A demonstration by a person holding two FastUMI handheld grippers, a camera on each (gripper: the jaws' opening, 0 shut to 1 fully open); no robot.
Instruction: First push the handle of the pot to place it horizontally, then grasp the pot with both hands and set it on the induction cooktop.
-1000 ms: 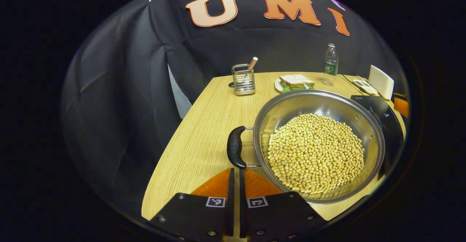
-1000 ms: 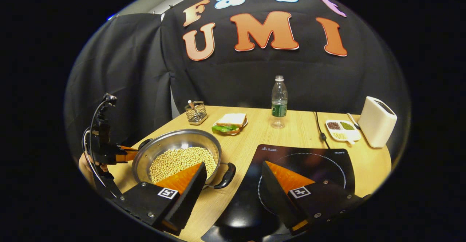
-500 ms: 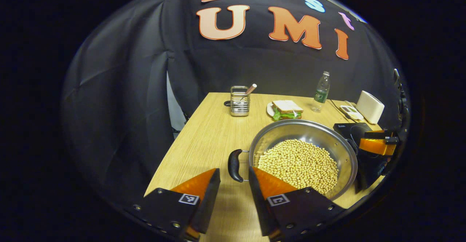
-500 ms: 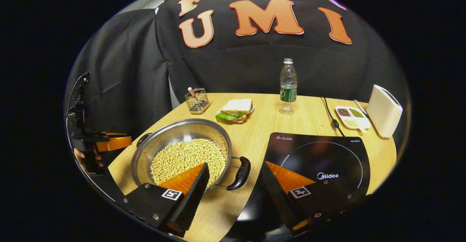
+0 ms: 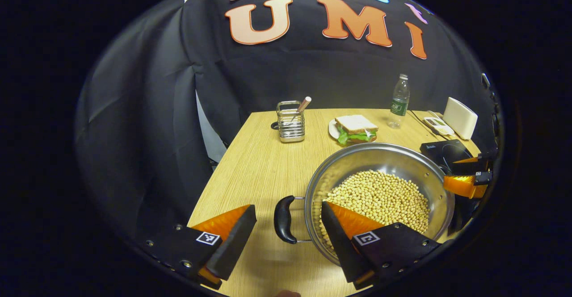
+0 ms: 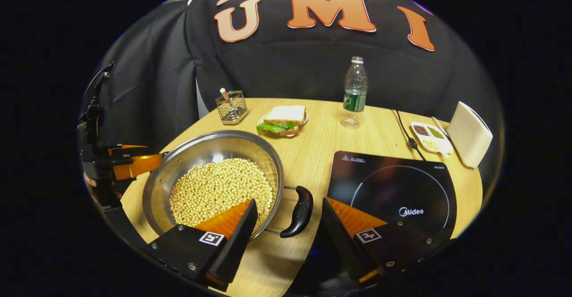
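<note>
A steel pot (image 5: 357, 158) full of soybeans (image 5: 380, 196) rests on the wooden table. My left gripper (image 5: 286, 207) is open, and the pot's black left handle (image 5: 282, 219) lies between its fingers without being touched. In the right gripper view the pot (image 6: 210, 147) sits left of the black induction cooktop (image 6: 393, 190). My right gripper (image 6: 288, 202) is open around the pot's right handle (image 6: 300, 212). Each gripper also shows from across the pot: the right one (image 5: 456, 174), the left one (image 6: 152, 156).
At the back of the table stand a wire holder (image 5: 290, 122), a sandwich on a plate (image 5: 356, 128), a water bottle (image 6: 354, 92), a divided dish (image 6: 428, 137) and a white box (image 6: 469, 134). A black cable (image 6: 404, 129) runs to the cooktop.
My left gripper went from shut beside the handle to wide open around it. My right gripper moved closer, so the right handle now lies between its fingers.
</note>
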